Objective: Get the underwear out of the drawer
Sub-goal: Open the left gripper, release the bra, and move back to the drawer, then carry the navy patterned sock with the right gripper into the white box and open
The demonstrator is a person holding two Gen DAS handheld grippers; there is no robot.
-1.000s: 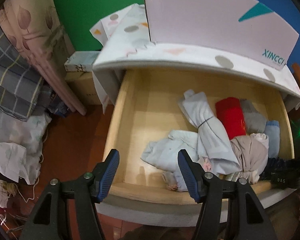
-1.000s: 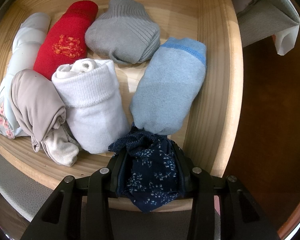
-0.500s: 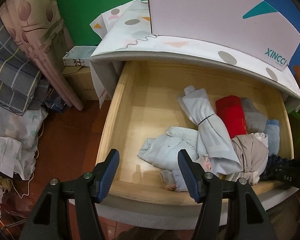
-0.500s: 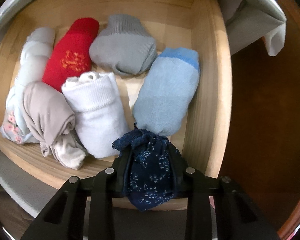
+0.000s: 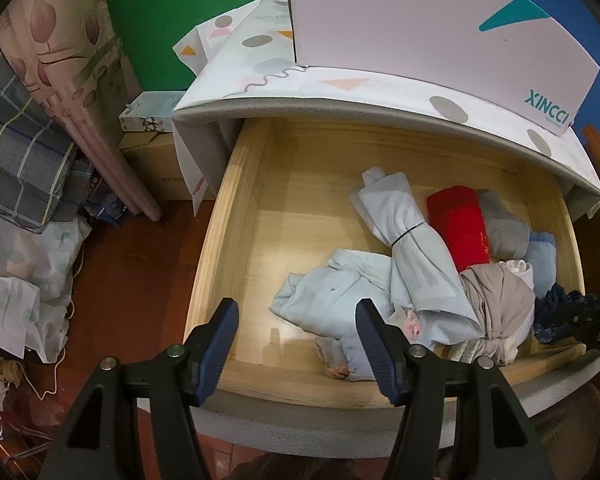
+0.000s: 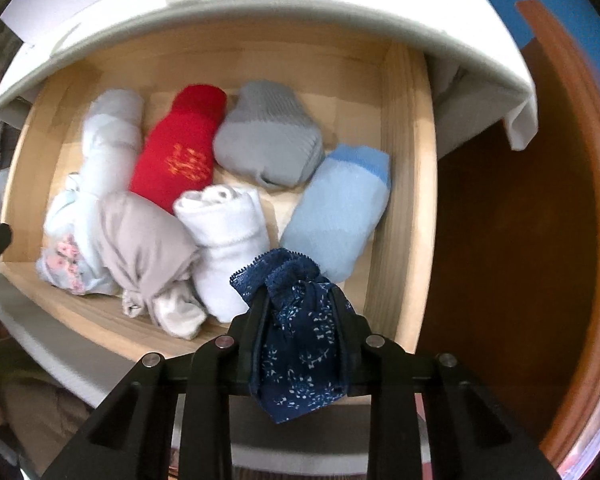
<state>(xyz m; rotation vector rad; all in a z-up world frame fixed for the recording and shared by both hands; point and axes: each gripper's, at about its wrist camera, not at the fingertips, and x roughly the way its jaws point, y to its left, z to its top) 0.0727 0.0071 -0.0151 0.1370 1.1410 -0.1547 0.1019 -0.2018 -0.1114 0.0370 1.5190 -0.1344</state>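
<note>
Pale wood forms the open drawer (image 5: 236, 216), above whose bare left half the left gripper (image 5: 298, 344) is held released and empty. Toward the right, rolled garments are packed: a red roll (image 6: 178, 152), a grey roll (image 6: 268, 136), a light-blue roll (image 6: 340, 208). At the front right corner, the navy patterned underwear (image 6: 300, 336) is clenched in the right gripper (image 6: 300, 320), whose jaws have just been closing on it.

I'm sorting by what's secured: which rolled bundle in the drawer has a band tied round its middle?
The long pale blue-grey roll, lying just left of the red bundle. A thin dark band cinches its middle; the other rolls show none.
</note>
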